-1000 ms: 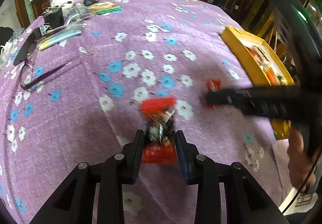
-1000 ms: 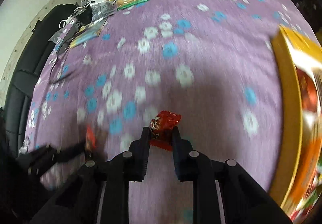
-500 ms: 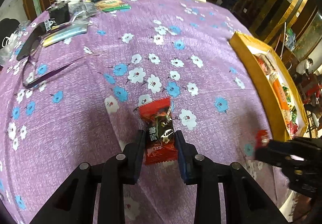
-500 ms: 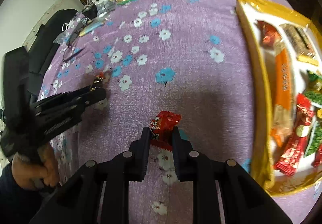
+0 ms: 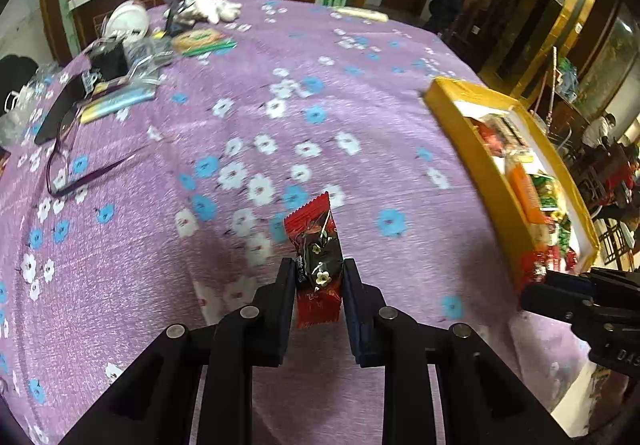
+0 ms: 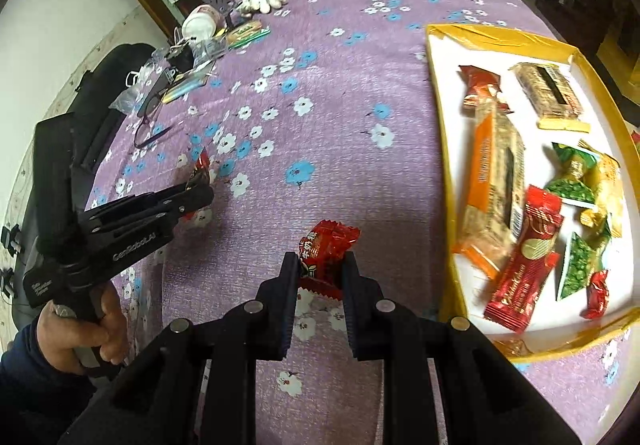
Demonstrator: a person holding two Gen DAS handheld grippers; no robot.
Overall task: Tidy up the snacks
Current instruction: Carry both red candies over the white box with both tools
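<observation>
My left gripper is shut on a red-and-black candy wrapper and holds it above the purple flowered tablecloth. It also shows in the right wrist view with that candy. My right gripper is shut on a small red candy, just left of the yellow tray. The tray holds several snacks, among them an orange bar and a red bar. In the left wrist view the right gripper shows at the tray's near corner.
Far left on the table lie eyeglasses, a white cup, white gloves, a green packet and other clutter. A black chair stands beside the table on the left.
Both grippers have lifted their candies and moved right toward the tray. The right gripper went from beside the left one to the tray's near edge.
</observation>
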